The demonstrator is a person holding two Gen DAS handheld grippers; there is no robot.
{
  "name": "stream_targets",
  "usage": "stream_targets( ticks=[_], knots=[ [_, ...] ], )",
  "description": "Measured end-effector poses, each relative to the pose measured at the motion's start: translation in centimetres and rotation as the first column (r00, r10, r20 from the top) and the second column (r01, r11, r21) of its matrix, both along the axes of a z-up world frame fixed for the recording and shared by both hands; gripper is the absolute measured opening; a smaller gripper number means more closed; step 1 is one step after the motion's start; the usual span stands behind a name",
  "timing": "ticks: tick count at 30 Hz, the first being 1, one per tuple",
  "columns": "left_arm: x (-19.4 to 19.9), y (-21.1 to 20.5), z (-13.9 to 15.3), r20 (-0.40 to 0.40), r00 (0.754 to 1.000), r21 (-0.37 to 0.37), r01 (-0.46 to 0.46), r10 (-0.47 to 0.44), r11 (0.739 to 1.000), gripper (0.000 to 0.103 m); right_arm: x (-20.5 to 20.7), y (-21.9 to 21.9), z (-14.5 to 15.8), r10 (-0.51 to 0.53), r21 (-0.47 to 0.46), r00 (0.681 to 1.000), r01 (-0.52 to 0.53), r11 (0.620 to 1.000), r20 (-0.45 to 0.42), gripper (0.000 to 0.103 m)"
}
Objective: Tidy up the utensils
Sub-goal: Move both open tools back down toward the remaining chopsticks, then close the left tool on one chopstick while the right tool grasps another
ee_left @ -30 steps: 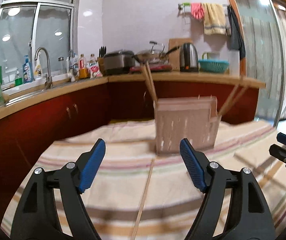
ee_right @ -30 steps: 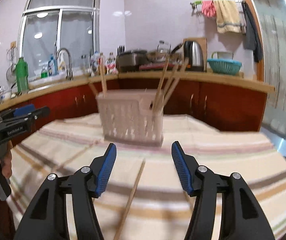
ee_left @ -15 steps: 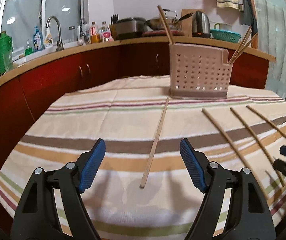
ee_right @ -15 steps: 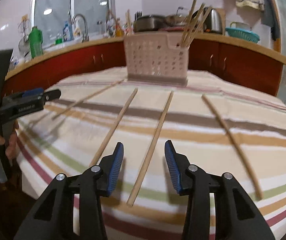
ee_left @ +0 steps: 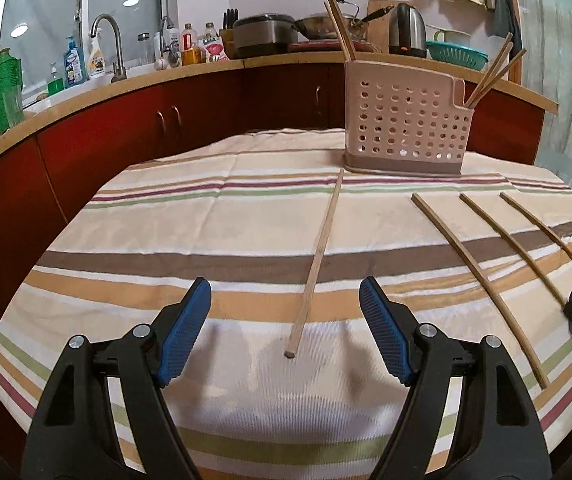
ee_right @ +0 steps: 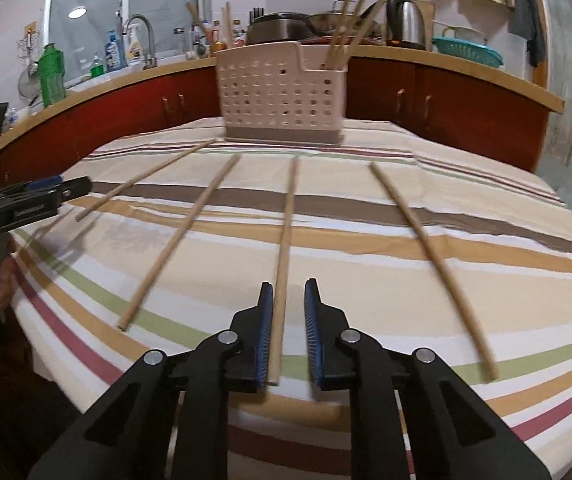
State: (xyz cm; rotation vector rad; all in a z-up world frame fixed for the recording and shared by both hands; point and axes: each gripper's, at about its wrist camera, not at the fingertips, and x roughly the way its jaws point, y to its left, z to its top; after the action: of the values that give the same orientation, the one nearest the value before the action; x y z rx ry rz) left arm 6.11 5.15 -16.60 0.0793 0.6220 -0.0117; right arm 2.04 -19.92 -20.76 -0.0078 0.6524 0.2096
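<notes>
The left tool (ee_left: 286,336) hangs wide open and holds nothing, its pads either side of the near end of the leftmost chopstick (ee_left: 317,256) on the striped cloth (ee_left: 206,220) covering the worktop. Three more chopsticks lie loose to its right. The right tool (ee_right: 289,332) is nearly closed around the near end of the third chopstick (ee_right: 286,240); one pad touches it, and I can't tell whether it's gripped. At the far end stands the perforated holder (ee_right: 282,96), with several chopsticks already upright in it, so I'd call this about halfway. The print on the left tool's side is too small to read.
</notes>
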Motion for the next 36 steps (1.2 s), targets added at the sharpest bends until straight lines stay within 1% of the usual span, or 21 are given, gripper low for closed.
stream_targets(
  ticks=[2,5,8,11,13,15,21,23,25,30,32,34,36],
  knots=[
    [0.0,-0.1,-0.2,-0.014,1.000,0.002,0.005,-0.005,1.000,0.074,0.0,-1.0,-0.1,-0.023,0.014,1.000,0.023,1.000,-0.001,0.017],
    [0.2,0.1,-0.4,-0.032,0.999,-0.010,0.004,-0.004,1.000,0.073,-0.3,-1.6,-0.1,-0.026,0.015,1.000,0.026,1.000,0.004,0.016],
    [0.5,0.3,-0.6,-0.057,0.998,-0.029,0.002,-0.003,1.000,0.067,-0.6,-2.1,-0.2,-0.022,0.030,1.000,0.022,0.999,0.004,0.017],
    [0.9,0.4,-1.0,-0.090,0.996,-0.040,0.010,-0.013,0.999,0.056,-0.8,-2.4,-0.2,-0.021,0.043,1.000,0.021,0.999,0.001,0.017],
    [1.0,0.4,-1.5,-0.117,0.993,-0.044,0.019,-0.024,0.999,0.047,-0.8,-2.6,-0.2,-0.020,0.049,1.000,0.020,0.999,0.001,0.017],
    [1.1,0.5,-2.1,-0.142,0.989,-0.052,0.027,-0.034,0.998,0.042,-0.9,-2.7,-0.2,-0.019,0.055,1.000,0.019,0.998,0.001,0.017],
    [1.2,0.5,-2.1,-0.140,0.989,-0.062,0.043,-0.052,0.997,0.036,-1.3,-3.1,-0.3,-0.014,0.065,1.000,0.013,0.998,0.005,0.017],
    [1.2,0.4,-2.0,-0.142,0.987,-0.065,0.061,-0.070,0.996,0.029,-1.4,-3.1,-0.3,-0.011,0.067,1.000,0.011,0.998,0.006,0.017],
    [1.2,0.1,-2.0,-0.143,0.986,-0.068,0.078,-0.087,0.995,0.019,-1.4,-3.1,-0.3,-0.013,0.066,1.000,0.013,0.998,0.006,0.017],
    [1.2,-0.2,-2.1,-0.140,0.983,-0.078,0.106,-0.116,0.991,0.007,-1.5,-3.4,-0.3,-0.011,0.079,1.000,0.011,0.997,0.001,0.017],
    [1.2,-0.1,-2.1,-0.140,0.983,-0.086,0.105,-0.117,0.991,0.007,-1.5,-3.5,-0.2,-0.010,0.083,1.000,0.010,0.997,-0.001,0.017],
    [1.2,-0.1,-2.1,-0.135,0.984,-0.087,0.103,-0.114,0.991,0.006,-1.5,-3.6,-0.2,-0.007,0.089,1.000,0.008,0.996,-0.004,0.014],
    [1.1,-0.1,-1.9,-0.121,0.987,-0.090,0.099,-0.109,0.991,0.006,-1.4,-3.6,-0.1,0.001,0.097,1.000,-0.001,0.995,-0.007,0.008]
  ],
)
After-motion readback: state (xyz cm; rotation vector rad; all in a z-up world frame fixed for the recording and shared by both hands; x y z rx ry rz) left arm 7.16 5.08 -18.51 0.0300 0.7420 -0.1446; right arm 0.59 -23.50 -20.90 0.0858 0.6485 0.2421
